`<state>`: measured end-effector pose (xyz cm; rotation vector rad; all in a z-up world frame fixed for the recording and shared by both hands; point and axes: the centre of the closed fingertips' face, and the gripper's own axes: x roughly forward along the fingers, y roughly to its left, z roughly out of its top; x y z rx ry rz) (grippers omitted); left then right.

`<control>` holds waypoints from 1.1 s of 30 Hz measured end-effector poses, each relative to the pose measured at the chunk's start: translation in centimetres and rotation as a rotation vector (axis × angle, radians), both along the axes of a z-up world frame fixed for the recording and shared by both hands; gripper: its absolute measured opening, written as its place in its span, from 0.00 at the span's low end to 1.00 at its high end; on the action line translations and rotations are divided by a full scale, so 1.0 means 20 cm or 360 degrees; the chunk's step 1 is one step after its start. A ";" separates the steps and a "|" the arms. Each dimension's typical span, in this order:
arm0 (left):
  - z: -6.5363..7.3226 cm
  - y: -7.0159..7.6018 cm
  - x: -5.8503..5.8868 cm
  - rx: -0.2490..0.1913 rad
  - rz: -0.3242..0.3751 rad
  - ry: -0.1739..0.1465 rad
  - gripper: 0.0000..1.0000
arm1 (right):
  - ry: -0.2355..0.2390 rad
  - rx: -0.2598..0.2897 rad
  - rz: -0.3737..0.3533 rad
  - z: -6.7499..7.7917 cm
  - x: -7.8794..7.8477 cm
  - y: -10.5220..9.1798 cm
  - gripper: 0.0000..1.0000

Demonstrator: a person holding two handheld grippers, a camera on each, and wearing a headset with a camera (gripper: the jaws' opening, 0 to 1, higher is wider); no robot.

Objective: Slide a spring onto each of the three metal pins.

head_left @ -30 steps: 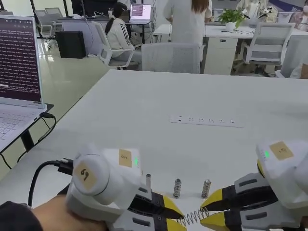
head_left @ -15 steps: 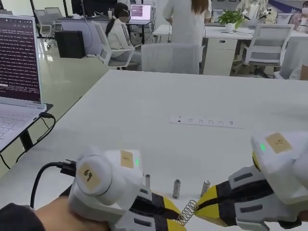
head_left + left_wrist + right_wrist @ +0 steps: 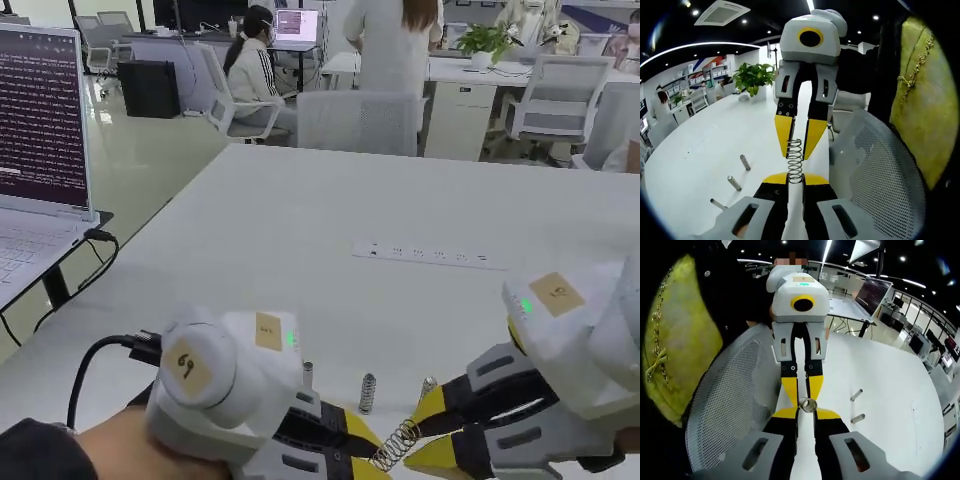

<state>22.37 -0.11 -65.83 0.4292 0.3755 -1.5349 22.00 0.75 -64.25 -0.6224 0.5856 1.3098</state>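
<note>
L gripper & R gripper are each clamping an end of the spring, prob. regripping it to suit the bare pin.

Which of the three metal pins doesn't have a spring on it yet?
The leftmost pin in the head view: its shaft is bare and smooth, while the middle pin and right pin each carry a spring.

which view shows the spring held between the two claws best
Left gripper view: the spring shows side-on, full length, coils distinct. The right gripper view shows the spring end-on, as a ring; the head view shows the spring small, near the bottom edge.
</note>
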 end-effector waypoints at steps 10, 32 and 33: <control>0.02 0.00 -0.01 -0.0011 -0.0021 -0.0017 0.01 | 0.0051 -0.0034 0.0046 0.02 0.00 0.04 0.14; 0.02 0.00 -0.01 -0.0020 -0.0023 -0.0036 0.01 | 0.0104 -0.0223 0.0185 -0.03 -0.02 0.06 0.09; 0.02 0.00 -0.01 -0.0023 -0.0021 -0.0035 0.01 | 0.0102 -0.0230 0.0189 -0.03 -0.02 0.06 0.09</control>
